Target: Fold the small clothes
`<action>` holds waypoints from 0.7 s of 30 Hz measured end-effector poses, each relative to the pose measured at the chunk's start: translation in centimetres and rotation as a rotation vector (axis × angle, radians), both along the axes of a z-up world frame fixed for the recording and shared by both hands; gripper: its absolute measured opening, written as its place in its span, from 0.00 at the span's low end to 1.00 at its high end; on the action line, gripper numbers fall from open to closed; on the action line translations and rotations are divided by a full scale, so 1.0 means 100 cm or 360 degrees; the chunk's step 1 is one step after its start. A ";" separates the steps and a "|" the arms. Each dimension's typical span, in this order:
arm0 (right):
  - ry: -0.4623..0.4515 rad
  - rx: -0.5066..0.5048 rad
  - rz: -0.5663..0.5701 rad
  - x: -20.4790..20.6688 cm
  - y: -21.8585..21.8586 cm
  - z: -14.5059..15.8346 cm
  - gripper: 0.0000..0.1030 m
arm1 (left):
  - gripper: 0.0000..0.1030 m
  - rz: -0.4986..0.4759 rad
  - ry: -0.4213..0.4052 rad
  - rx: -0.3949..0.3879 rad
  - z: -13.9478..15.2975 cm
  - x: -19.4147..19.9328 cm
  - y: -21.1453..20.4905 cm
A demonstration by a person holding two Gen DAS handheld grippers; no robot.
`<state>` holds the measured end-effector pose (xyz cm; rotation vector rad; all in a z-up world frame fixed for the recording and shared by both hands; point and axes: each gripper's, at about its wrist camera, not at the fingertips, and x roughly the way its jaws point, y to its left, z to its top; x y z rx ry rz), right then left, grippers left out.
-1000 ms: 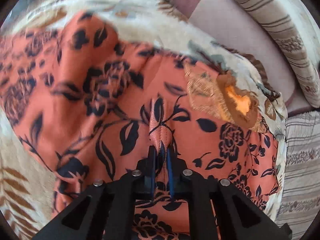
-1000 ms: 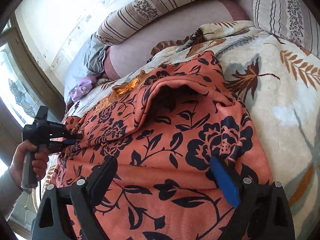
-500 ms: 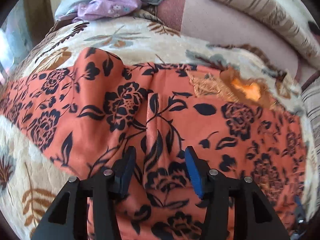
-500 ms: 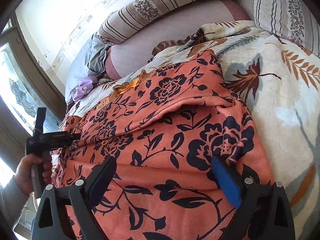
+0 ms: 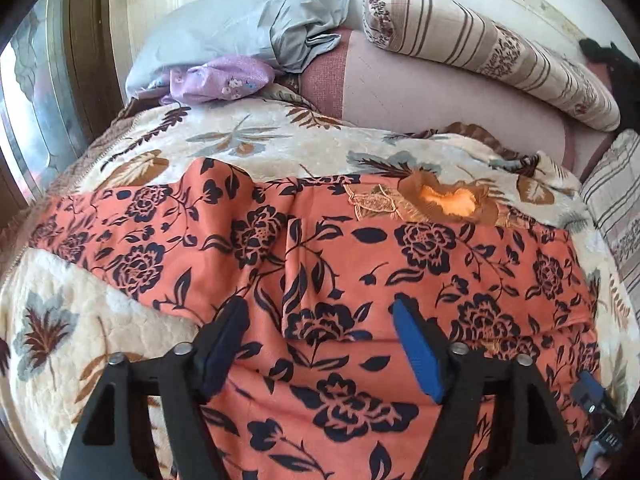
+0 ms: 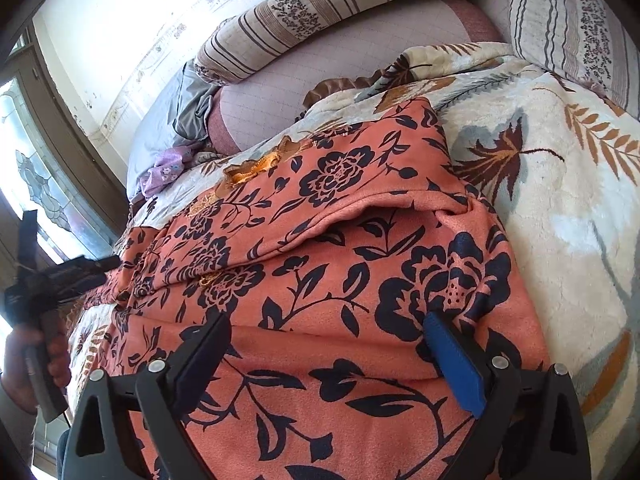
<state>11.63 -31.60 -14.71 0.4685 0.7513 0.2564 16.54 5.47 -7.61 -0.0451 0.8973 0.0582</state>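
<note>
- Hand at far left of the right wrist view: yours, on the handle of the left gripper, which sits off the left edge of the garment.
- Left gripper, own camera: jaws have just been opening and now stand wide. Your pads hang above the orange floral garment without pressing it; a raised crease in the cloth runs up between them.
- Garment: spread across the cream leaf-print blanket. An embroidered neckline patch lies at its far edge.
- Fold: in the right wrist view an upper layer of the garment lies over the lower one, its hem bulging slightly.
- Right gripper: your jaws are spread wide, low over the near cloth; nothing pinched.
- Background: grey pillow and purple cloth at far left, striped bolster to the right.
</note>
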 end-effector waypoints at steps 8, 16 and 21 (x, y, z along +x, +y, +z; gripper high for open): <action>0.0012 -0.0037 -0.0002 0.001 0.003 0.000 0.96 | 0.74 0.0013 0.0002 -0.0062 -0.013 -0.016 0.000; 0.0059 -0.0175 -0.0010 0.005 0.013 0.000 0.96 | 0.76 0.0022 0.0164 -0.0159 -0.061 0.019 0.005; 0.0106 -0.0328 -0.0014 0.009 0.026 0.000 0.96 | 0.86 -0.0067 0.0139 -0.0139 -0.071 0.014 0.002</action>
